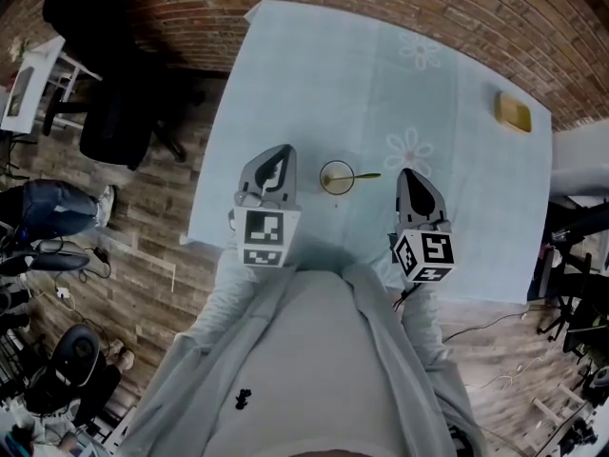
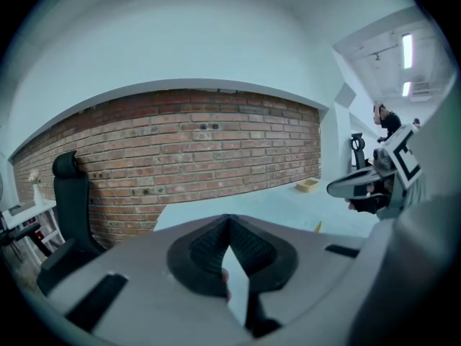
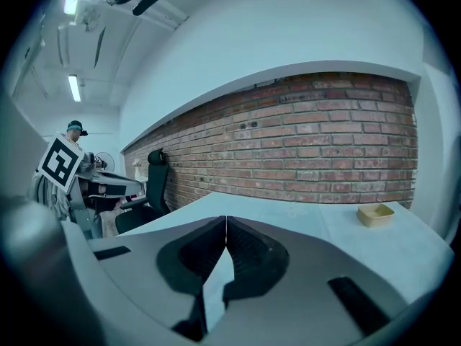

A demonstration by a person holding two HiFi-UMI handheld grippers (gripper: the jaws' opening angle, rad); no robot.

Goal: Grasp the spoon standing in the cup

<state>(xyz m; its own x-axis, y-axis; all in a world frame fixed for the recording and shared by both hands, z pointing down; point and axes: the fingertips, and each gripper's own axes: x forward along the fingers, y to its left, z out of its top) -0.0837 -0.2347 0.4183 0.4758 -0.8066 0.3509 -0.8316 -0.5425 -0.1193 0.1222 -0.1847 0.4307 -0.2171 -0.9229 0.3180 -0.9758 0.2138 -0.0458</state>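
Observation:
In the head view a small cup (image 1: 336, 177) stands on the pale blue table (image 1: 447, 112) near its front edge, and a spoon (image 1: 363, 176) leans out of it to the right. My left gripper (image 1: 277, 158) hangs left of the cup, my right gripper (image 1: 409, 179) right of it; both are apart from the cup. Each gripper's jaws meet at the tips with nothing between them, as the left gripper (image 2: 229, 218) and right gripper (image 3: 225, 220) views show. A yellow tip of the spoon (image 2: 318, 226) peeks over the left gripper's body.
A shallow yellow tray (image 1: 513, 112) lies at the table's far right, also seen as the tray (image 3: 376, 215) in the right gripper view. A black office chair (image 1: 119, 112) stands left of the table by the brick wall (image 3: 324, 150). People are seated at the left.

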